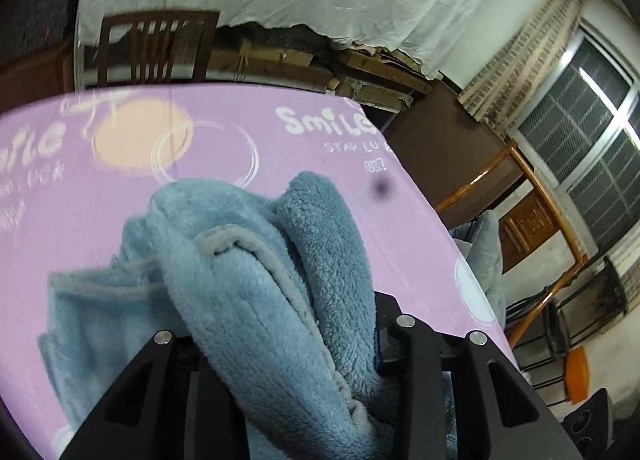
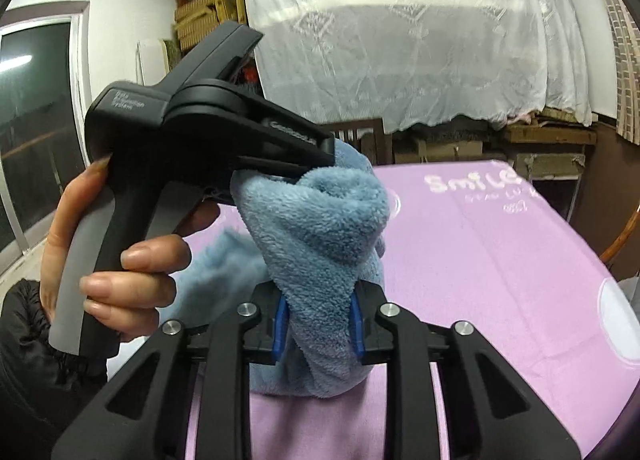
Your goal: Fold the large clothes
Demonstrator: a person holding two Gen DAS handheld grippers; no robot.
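Blue fleece garment (image 2: pixel 320 220) bunched, lifted over the purple tablecloth (image 2: pixel 500 260).

Your left gripper (image 2: pixel 308 164), at 10 o'clock, is clamped on a thick plush fold; your right gripper (image 2: pixel 318 324), at 6, pinches the hanging fleece between blue pads.

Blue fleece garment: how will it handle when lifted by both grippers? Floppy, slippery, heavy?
Likely very floppy: the blue fleece garment drapes and bunches between the left gripper and right gripper. Probably not slippery, given the plush pile. It looks thick, so perhaps bulky; loose parts trail on the purple sheet.
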